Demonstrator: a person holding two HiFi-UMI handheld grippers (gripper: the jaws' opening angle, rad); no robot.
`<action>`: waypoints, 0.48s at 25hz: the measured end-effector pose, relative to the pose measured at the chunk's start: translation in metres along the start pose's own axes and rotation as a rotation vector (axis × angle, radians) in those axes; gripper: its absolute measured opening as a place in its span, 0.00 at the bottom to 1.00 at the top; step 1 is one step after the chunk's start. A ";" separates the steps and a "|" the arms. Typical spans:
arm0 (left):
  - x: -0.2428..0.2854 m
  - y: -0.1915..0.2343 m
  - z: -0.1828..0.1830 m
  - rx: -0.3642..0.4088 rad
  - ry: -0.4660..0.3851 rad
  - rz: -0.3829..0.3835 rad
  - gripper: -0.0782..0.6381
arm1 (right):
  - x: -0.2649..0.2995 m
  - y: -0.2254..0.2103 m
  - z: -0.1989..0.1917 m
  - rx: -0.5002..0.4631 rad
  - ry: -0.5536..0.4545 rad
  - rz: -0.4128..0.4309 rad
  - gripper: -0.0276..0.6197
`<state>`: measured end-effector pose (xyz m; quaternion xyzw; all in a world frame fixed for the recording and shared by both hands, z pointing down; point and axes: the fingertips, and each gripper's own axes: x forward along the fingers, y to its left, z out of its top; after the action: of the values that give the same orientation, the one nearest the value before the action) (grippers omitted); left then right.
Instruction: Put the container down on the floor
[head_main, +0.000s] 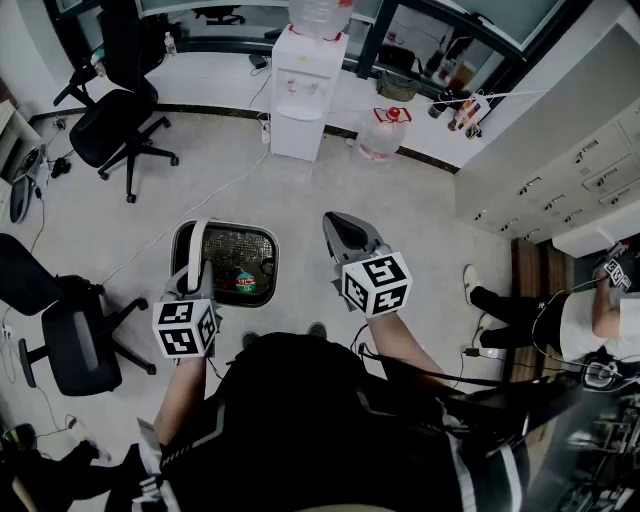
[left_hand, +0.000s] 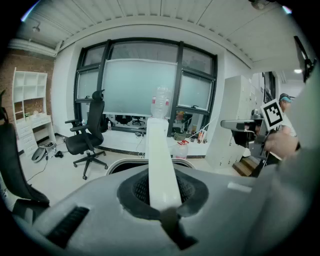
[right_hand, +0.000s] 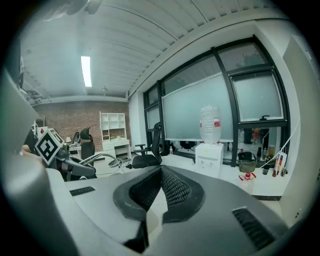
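white handle (left_hand: 159, 145) clamped in left tool (left_hand: 161, 192), dark container (head_main: 274, 262) just beyond

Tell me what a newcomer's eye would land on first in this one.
The dark container at the centre of the head view stands out first, its white handle pinched in the shut left claw. Beside it the right claw is shut on nothing. A white water dispenser stands by the far windows.

No text, label or number is legible in any view.
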<state>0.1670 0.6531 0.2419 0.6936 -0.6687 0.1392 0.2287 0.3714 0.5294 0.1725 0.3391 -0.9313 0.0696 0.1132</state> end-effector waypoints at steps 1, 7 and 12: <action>0.000 0.001 -0.001 -0.005 0.001 0.002 0.12 | 0.000 0.001 -0.001 0.002 0.000 0.000 0.05; -0.006 0.009 -0.004 -0.012 -0.003 0.008 0.12 | 0.000 0.008 -0.003 0.000 0.003 -0.002 0.05; -0.011 0.014 -0.006 -0.005 -0.002 0.010 0.12 | 0.001 0.016 -0.002 0.010 0.001 0.003 0.05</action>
<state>0.1531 0.6652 0.2433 0.6899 -0.6727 0.1380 0.2290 0.3606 0.5410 0.1739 0.3384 -0.9314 0.0746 0.1118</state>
